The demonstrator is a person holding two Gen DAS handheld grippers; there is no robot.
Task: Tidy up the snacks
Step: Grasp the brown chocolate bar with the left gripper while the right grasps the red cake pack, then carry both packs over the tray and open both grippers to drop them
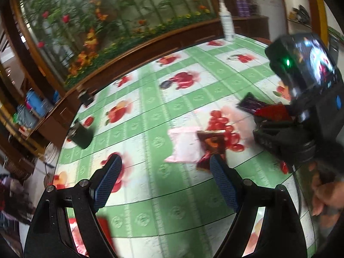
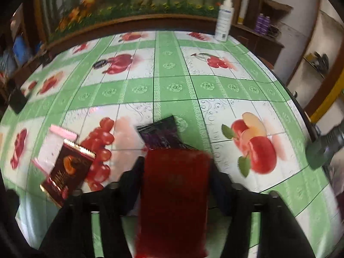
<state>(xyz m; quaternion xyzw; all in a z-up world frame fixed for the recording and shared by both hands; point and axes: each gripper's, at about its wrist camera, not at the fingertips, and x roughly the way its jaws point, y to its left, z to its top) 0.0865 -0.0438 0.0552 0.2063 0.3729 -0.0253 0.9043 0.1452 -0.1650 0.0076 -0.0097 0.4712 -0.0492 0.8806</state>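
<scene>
A table (image 2: pixel 172 90) covered in a green-and-white checked cloth printed with red fruit carries everything. At its far edge, toward the right corner, a white spray bottle (image 2: pixel 223 21) stands upright against the wooden frame of a flower mural. Near the left edge a dark rectangular object (image 1: pixel 82 135) lies on the cloth, blurred in both views. The right gripper (image 2: pixel 176 172) is pressed together on a red snack packet (image 2: pixel 174 204), which fills the gap between its black fingers and hides the pads; in the left wrist view the same gripper (image 1: pixel 277 126) shows from the side with the red packet (image 1: pixel 273 112) sticking out of it. Just beyond that packet a dark purple snack packet (image 2: pixel 161 133) lies flat on the cloth near the middle of the table. To the left of it a pink-and-white packet (image 2: pixel 56 144) lies flat, with a maroon snack packet (image 2: pixel 68 169) lying on top of it and overlapping its near side. The left gripper (image 1: pixel 165 182) hangs above the cloth with its blue-padded fingers (image 1: pixel 109 180) spread wide and nothing between them; its right finger sits just before the maroon snack packet (image 1: pixel 211 144).
</scene>
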